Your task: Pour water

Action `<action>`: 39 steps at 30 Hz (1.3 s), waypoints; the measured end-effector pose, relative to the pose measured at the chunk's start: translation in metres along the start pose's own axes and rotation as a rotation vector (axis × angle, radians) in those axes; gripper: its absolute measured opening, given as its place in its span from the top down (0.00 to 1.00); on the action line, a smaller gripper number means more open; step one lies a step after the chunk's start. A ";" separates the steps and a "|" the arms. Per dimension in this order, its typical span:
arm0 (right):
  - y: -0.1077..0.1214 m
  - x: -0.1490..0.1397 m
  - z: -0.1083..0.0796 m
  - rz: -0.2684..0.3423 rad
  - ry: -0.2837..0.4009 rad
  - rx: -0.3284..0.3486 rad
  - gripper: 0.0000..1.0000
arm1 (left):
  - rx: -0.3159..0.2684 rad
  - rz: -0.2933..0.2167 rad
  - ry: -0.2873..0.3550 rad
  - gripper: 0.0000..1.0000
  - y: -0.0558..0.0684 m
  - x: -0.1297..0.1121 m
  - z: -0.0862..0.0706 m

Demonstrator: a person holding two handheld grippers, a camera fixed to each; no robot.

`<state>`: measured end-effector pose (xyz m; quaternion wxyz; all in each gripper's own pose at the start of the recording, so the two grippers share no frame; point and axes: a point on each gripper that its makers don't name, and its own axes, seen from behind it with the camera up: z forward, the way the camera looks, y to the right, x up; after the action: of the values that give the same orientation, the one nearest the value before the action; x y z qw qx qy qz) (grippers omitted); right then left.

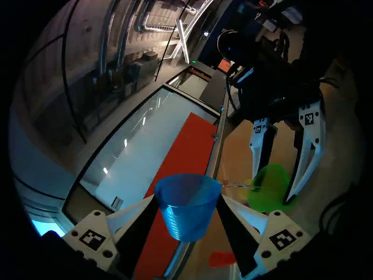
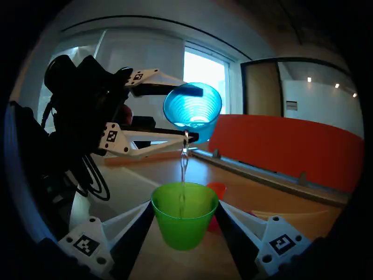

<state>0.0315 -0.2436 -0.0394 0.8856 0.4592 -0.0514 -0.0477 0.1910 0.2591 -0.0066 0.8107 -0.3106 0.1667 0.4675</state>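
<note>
a wooden table lies under both tools, with an orange divider panel along its far side and a bright window beyond. closest to me in the right gripper view, my right gripper pinches the green cup upright, one finger pressed to each side. just behind it a small red cup stands on the table. a thin stream of water drops into the green cup's mouth. farther up, my left gripper clamps the blue cup between both fingers, tipped hard over, its lip straight above the green cup. the print i can make out is the black-and-white square markers on the finger bases; they are patterns, not words.
</note>
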 end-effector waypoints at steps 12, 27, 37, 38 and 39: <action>-0.002 0.004 -0.002 -0.002 0.009 0.000 0.09 | 0.000 0.034 0.004 0.15 -0.002 0.005 0.002; -0.005 0.007 -0.003 -0.004 0.018 0.003 0.09 | 0.010 0.071 0.005 0.15 -0.006 0.008 0.004; -0.004 0.009 -0.003 -0.008 0.022 0.003 0.09 | 0.019 0.101 0.006 0.15 -0.007 0.010 0.002; -0.004 0.009 -0.003 -0.007 0.023 0.003 0.09 | 0.018 0.104 0.006 0.15 -0.007 0.011 0.002; -0.004 0.009 -0.003 -0.007 0.023 0.003 0.09 | 0.019 0.107 0.006 0.15 -0.008 0.011 0.002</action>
<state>0.0407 -0.2450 -0.0437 0.8853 0.4611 -0.0395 -0.0454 0.2031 0.2646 -0.0088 0.7869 -0.2951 0.1898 0.5076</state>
